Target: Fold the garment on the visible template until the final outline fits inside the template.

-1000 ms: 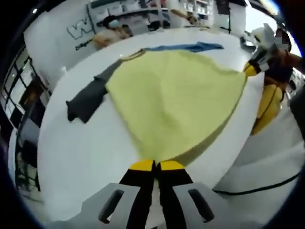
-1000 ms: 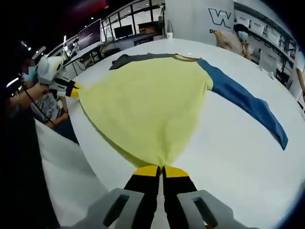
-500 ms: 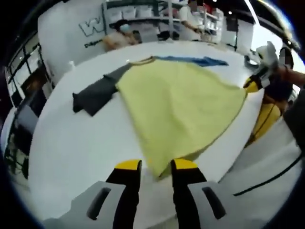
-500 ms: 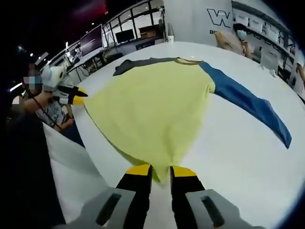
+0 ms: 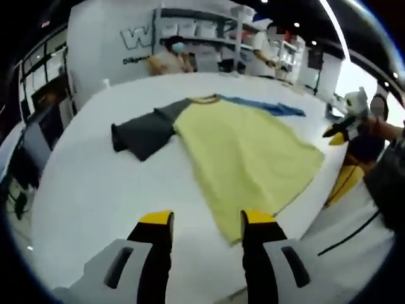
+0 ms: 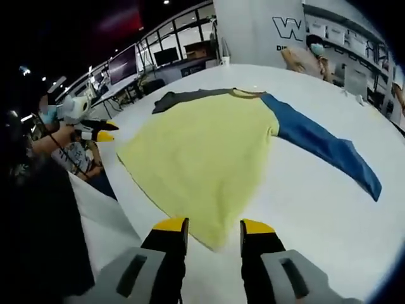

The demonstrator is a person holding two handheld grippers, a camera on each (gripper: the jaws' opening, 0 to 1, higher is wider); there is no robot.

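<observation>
The shirt [image 5: 247,155] lies flat on the white table [image 5: 95,190], yellow body spread wide, collar toward the far edge and hem along the near edge where the person stands. The grey sleeve [image 5: 142,133] is bunched short on one side. The blue sleeve [image 6: 326,149] runs out long and straight on the other. I'd say it has been laid out smooth like this so the folds can start from a clean, flat shape.

The left tool [image 5: 205,221] hangs just off one hem corner with its jaws spread, nothing between them. The right tool [image 6: 212,228] sits at the other hem corner, jaws likewise apart and empty, the cloth's tip lying between them on the table. Both are low and close to the near edge, which looks like a release posture rather than a grip.

I can't make out any template outline on the table. Folding proper seems not yet begun; the sleeves would likely come in first.
</observation>
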